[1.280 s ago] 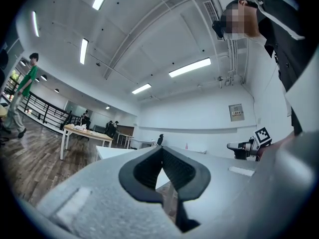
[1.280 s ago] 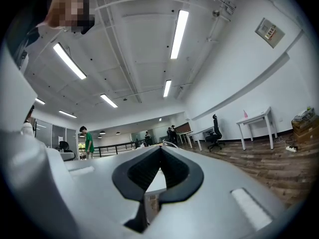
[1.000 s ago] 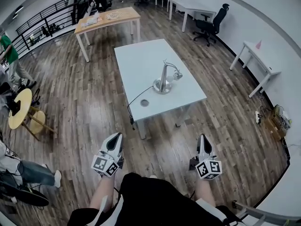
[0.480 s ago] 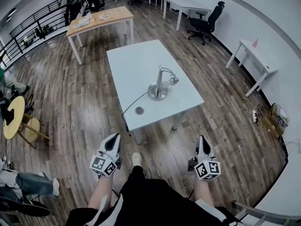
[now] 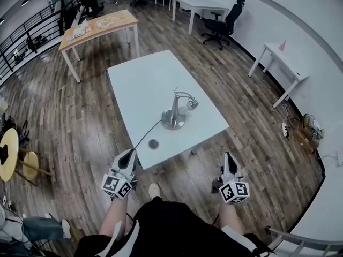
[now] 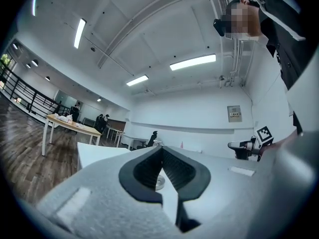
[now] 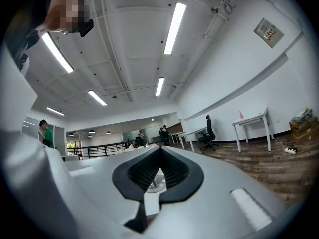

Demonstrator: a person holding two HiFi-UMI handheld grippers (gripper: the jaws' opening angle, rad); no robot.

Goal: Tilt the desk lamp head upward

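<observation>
A silver desk lamp (image 5: 174, 111) stands on the near half of a white table (image 5: 139, 84), its small head (image 5: 192, 104) hanging to the right of the curved neck. A dark cord (image 5: 143, 135) runs from its round base off the table's near edge. My left gripper (image 5: 130, 157) and right gripper (image 5: 228, 161) are both held low in front of me, short of the table, jaws shut with nothing between them. In the left gripper view (image 6: 162, 156) and the right gripper view (image 7: 160, 155) the closed jaws fill the frame, with a bit of the lamp base showing between the pads.
A round grommet (image 5: 154, 143) sits in the tabletop near the front edge. A wooden table (image 5: 96, 25) stands beyond on the left, white desks and an office chair (image 5: 221, 21) at the back right, a small white desk (image 5: 278, 60) by the right wall.
The view has moved forward: the table and lamp sit lower and nearer in the head view. Both grippers kept their places and stayed shut.
</observation>
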